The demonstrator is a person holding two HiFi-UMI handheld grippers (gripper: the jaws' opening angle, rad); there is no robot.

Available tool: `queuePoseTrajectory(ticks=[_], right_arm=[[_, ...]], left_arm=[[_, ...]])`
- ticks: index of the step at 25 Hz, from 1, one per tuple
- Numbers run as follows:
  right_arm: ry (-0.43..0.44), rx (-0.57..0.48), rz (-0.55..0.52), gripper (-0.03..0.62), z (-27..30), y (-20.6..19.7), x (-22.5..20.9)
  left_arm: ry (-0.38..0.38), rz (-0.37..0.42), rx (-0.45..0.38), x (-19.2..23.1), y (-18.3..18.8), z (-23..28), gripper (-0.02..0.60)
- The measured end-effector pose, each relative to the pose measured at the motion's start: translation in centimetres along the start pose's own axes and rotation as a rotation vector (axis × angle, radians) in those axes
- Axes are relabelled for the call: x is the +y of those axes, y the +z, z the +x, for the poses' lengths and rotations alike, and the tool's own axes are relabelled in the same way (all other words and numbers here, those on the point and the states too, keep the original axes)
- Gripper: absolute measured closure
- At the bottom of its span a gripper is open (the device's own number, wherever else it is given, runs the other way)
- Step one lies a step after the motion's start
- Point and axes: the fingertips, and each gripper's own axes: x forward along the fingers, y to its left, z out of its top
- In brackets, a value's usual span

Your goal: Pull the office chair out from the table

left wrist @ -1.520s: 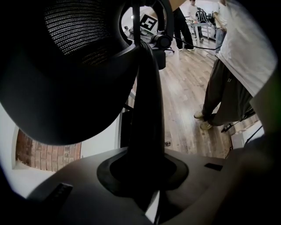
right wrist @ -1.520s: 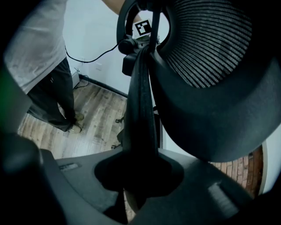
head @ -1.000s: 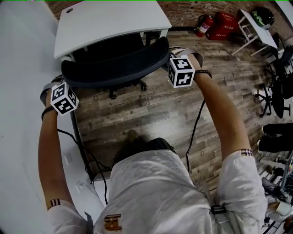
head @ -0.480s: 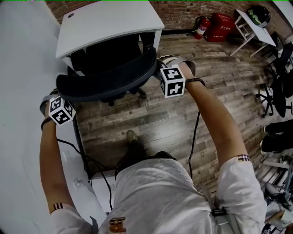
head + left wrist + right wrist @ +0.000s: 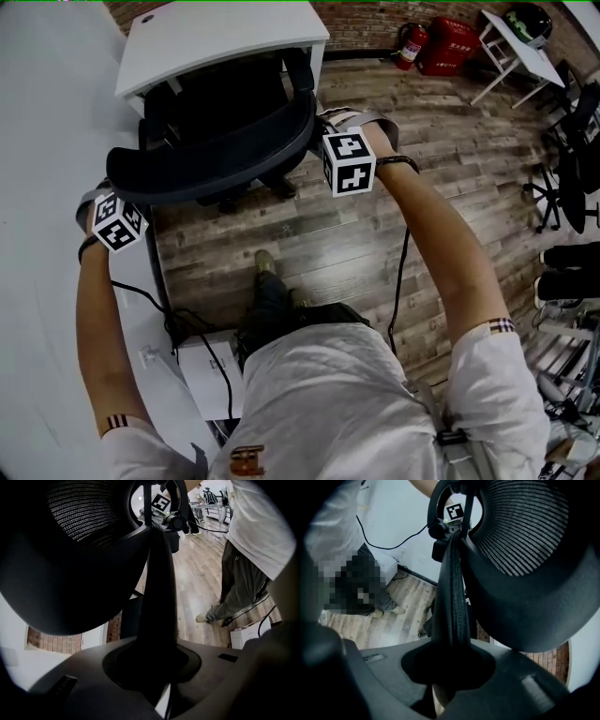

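The black office chair's curved backrest (image 5: 211, 155) stands in front of the white table (image 5: 216, 37), with its seat partly under the table edge. My left gripper (image 5: 114, 187) is shut on the backrest's left end. My right gripper (image 5: 317, 129) is shut on its right end. In the left gripper view the backrest's dark rim (image 5: 157, 588) runs up out of the left gripper (image 5: 152, 667), beside the mesh (image 5: 84, 513). In the right gripper view the ribbed rim (image 5: 452, 588) is clamped in the right gripper (image 5: 447, 667).
A white wall runs along the left. On the wood floor near the person's foot (image 5: 267, 262) lie a white box (image 5: 208, 375) and cables. Far right stand a fire extinguisher (image 5: 410, 52), a red case (image 5: 450, 49), a small white table (image 5: 520, 47) and other chairs (image 5: 572, 178).
The chair has rolled out from under the table toward the person, and more of its seat shows. Both grippers came back with it, still clamped on the backrest. The person has stepped back.
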Motion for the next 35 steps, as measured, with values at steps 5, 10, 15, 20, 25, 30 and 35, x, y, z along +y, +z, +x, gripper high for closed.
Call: queuePoseTrajectory(ticks=[5,10,15,20,25,30,35], right_arm=[[0.001,-0.001,-0.005,0.531,-1.4,0.3,2.3],[0.001,0.003,-0.010,0.531,-2.9,0.8,4.1],[0.004,0.002,-0.011,0.531,-4.8,1.9,6.9],[0.004,0.004,-0.003,0.530,-6.4,2.9,9.6],[0.004,0.012,0.013,0.530,-8.3,4.0,12.7],[0.001,0.012,0.021,0.530,-10.3,5.6,15.5],[-0.006,0.012,0.027,0.529,-12.2,6.4,17.6]], left_arm=[[0.008,-0.003,-0.004,-2.6,0.9,-1.8,0.498],[0.006,-0.014,0.002,-4.8,1.1,-3.5,0.498],[-0.007,-0.023,0.002,-8.1,1.1,-5.4,0.499],[-0.007,-0.021,-0.003,-11.0,1.1,-6.5,0.498],[-0.010,-0.004,-0.017,-13.8,1.7,-8.7,0.498],[-0.016,0.004,-0.025,-16.7,1.7,-10.4,0.499],[-0.013,0.008,-0.023,-18.8,2.1,-11.9,0.499]])
